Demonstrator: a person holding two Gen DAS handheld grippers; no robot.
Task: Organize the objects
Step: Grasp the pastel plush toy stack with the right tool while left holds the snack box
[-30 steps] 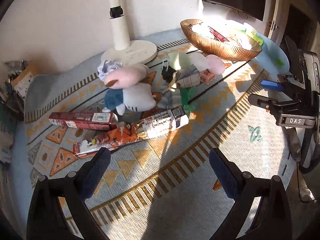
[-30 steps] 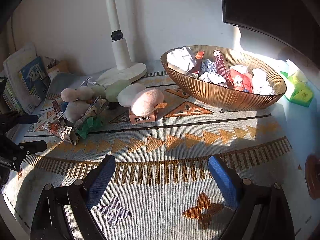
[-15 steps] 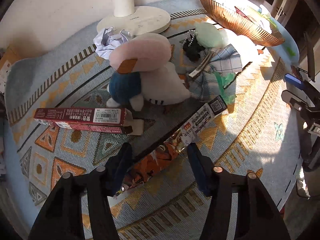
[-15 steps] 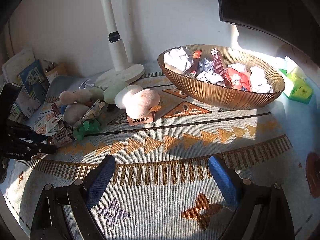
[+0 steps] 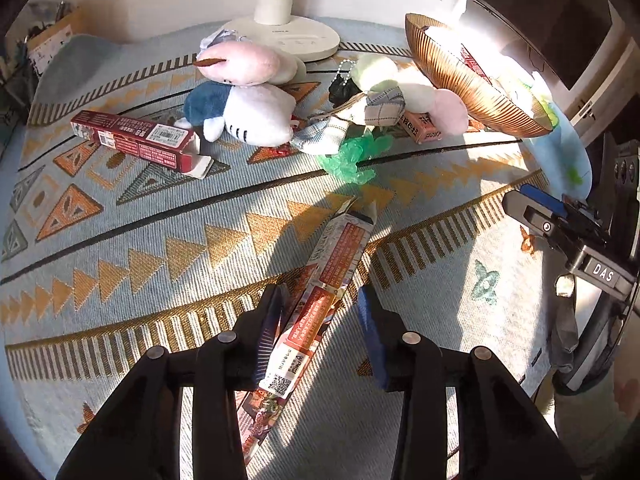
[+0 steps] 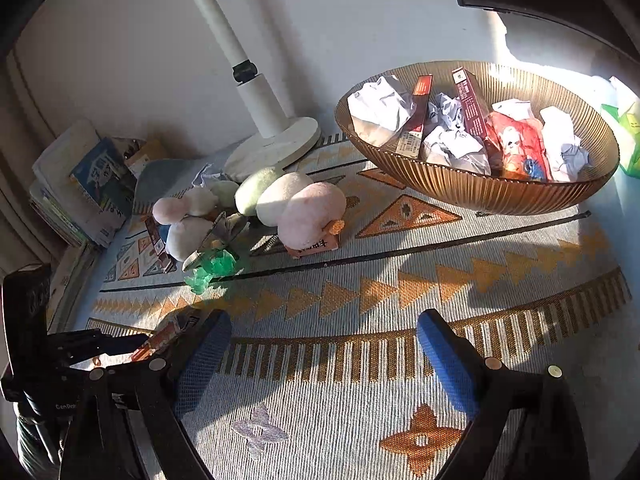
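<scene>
Long flat printed carton, red-orange panel and white QR label [image 5: 320,312], sits between left gripper [image 5: 322,340] fingers, lifted off patterned woven rug [image 5: 160,240]; they've just closed in, left pad touching, right pad contact unclear. A second ago it lay flat by the red box [image 5: 136,140]. Right gripper [image 6: 324,364] fingers wide, empty.

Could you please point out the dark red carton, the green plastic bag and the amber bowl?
Dark red carton [image 5: 134,140]: left wrist view, label side.
Green plastic bag [image 5: 352,156]: left wrist view, crumpled middle.
Amber bowl [image 6: 480,190]: right wrist view, ribbed outer wall.
</scene>
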